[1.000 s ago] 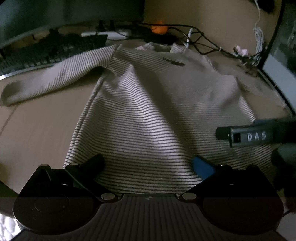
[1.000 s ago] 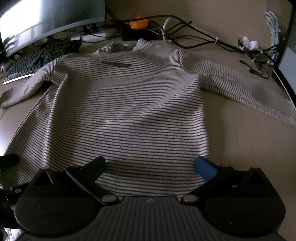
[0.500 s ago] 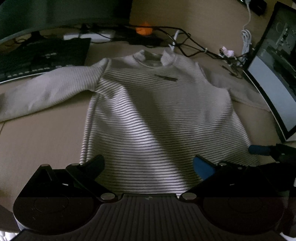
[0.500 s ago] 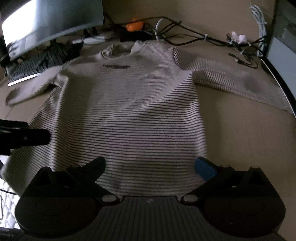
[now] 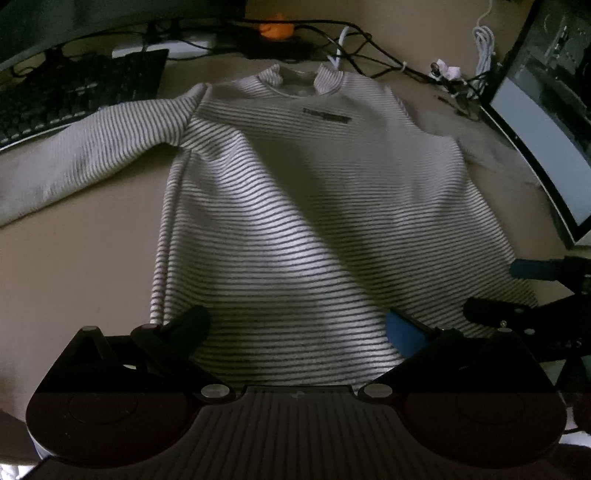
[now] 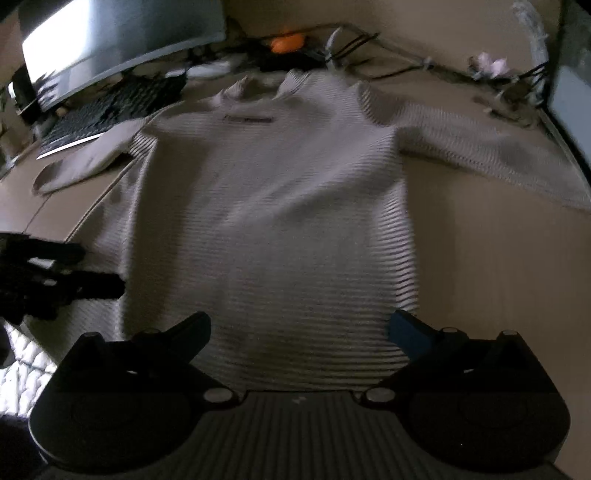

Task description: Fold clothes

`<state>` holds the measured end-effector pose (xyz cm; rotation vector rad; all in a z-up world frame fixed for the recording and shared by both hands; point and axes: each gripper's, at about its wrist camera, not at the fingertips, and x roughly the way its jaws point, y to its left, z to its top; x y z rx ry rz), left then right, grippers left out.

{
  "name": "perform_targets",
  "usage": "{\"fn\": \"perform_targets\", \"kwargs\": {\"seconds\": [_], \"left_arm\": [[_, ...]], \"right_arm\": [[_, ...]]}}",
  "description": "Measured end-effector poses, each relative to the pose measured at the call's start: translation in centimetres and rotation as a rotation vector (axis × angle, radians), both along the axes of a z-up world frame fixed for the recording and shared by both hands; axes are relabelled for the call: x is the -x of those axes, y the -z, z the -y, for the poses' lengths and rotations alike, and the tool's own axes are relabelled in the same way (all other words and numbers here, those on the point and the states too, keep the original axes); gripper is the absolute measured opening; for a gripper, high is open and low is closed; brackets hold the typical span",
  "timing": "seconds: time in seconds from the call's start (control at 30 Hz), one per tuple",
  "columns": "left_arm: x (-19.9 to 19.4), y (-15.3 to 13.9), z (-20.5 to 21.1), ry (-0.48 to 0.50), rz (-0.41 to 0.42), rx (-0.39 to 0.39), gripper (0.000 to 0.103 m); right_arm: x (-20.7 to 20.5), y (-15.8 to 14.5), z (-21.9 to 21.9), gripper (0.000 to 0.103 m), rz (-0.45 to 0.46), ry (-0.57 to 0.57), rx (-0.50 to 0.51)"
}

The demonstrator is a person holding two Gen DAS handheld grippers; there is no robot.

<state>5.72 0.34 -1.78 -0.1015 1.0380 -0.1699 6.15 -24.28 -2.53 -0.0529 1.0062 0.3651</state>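
Note:
A beige long-sleeved sweater with thin dark stripes [image 5: 314, 221] lies flat on the tan table, collar away from me, sleeves spread to both sides. It also shows in the right wrist view [image 6: 273, 221]. My left gripper [image 5: 297, 323] is open and empty, raised over the hem's left half. My right gripper [image 6: 299, 325] is open and empty, raised over the hem's right half. The right gripper also shows at the right edge of the left wrist view [image 5: 524, 291], beside the hem's right corner. The left gripper appears at the left edge of the right wrist view [image 6: 96, 269].
A black keyboard [image 5: 74, 96] and a curved monitor [image 6: 122, 40] stand at the back left. A tangle of cables [image 5: 388, 62] and an orange object [image 5: 275, 31] lie behind the collar. A second screen [image 5: 543, 140] stands at the right. White quilted fabric [image 6: 26, 365] shows below the table's near edge.
Both grippers have pulled back and up from the hem, so more of the sweater and table shows. Both stay open and empty. The sweater has not moved.

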Motion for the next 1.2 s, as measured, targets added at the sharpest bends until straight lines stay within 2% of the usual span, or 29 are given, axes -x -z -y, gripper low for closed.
{"fn": "perform_targets", "kwargs": {"seconds": [0.23,0.47,0.6,0.77,0.87,0.97,1.2], "left_arm": [[-0.3,-0.1,0.3,-0.021,-0.010,-0.005,0.103],[-1.7,-1.2,0.3,-0.043,-0.016,0.028,0.103],[-3.2,-1.9,1.0,-0.039,0.008,-0.008,0.103],[-5.4,-2.1,1.8,-0.026,0.019,-0.023,0.103],[-6.6,-1.6,1.5,-0.040,0.003,0.025,0.103],[-7.1,-0.7,1.0,-0.070,-0.028,0.080,0.103],[-6.8,-0.4,0.5,-0.086,-0.017,0.102,0.103]], "right_arm": [[0.2,0.2,-1.3,0.103,0.014,-0.024,0.089],[-0.4,0.0,-1.0,0.103,-0.018,-0.088,0.091],[-1.8,-1.4,0.0,0.103,-0.048,-0.098,0.036],[-5.5,-4.9,1.5,0.103,0.076,-0.078,-0.005],[-9.0,-5.6,1.2,0.103,0.124,-0.085,-0.014],[-12.9,-4.9,-0.6,0.103,0.150,-0.108,-0.012],[-19.1,-1.3,-6.5,0.103,0.187,-0.188,0.046]]}}
